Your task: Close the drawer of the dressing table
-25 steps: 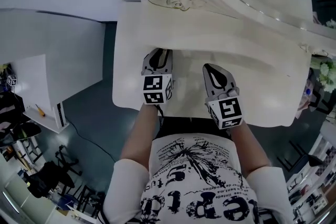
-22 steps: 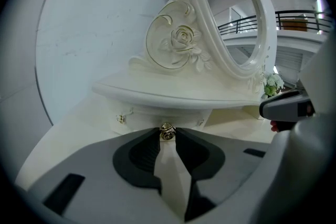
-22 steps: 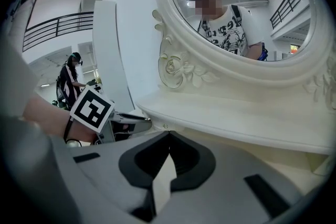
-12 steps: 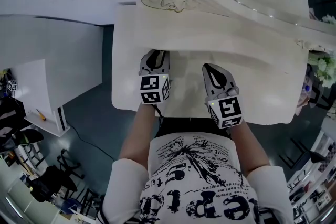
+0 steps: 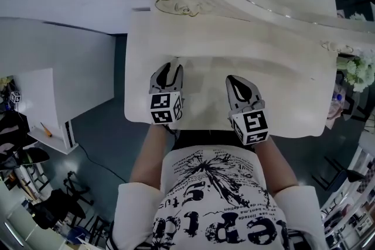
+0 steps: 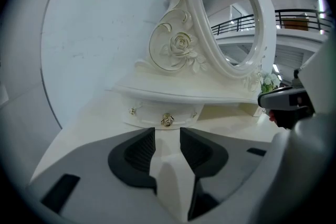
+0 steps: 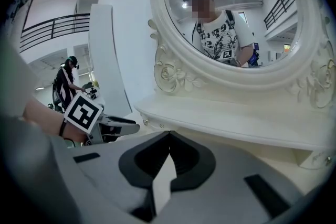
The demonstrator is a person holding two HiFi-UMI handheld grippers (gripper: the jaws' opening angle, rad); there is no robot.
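Small cream drawer with gold knob (image 6: 167,113): sitting under the mirror shelf (image 6: 184,94) at the back edge of the cream-painted counter (image 5: 281,91). Left hand-held gripper (image 6: 168,132): jaws having just been opening, standing apart, nothing between. Right hand-held gripper (image 7: 169,136): jaws resting together, empty.

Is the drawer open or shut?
Looks shut: the drawer front sits back under the shelf edge, no gap showing.

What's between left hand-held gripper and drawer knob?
Bare tabletop only, in the left gripper view, up to the drawer knob. Jaws of the left hand-held gripper, empty, have just been opening.
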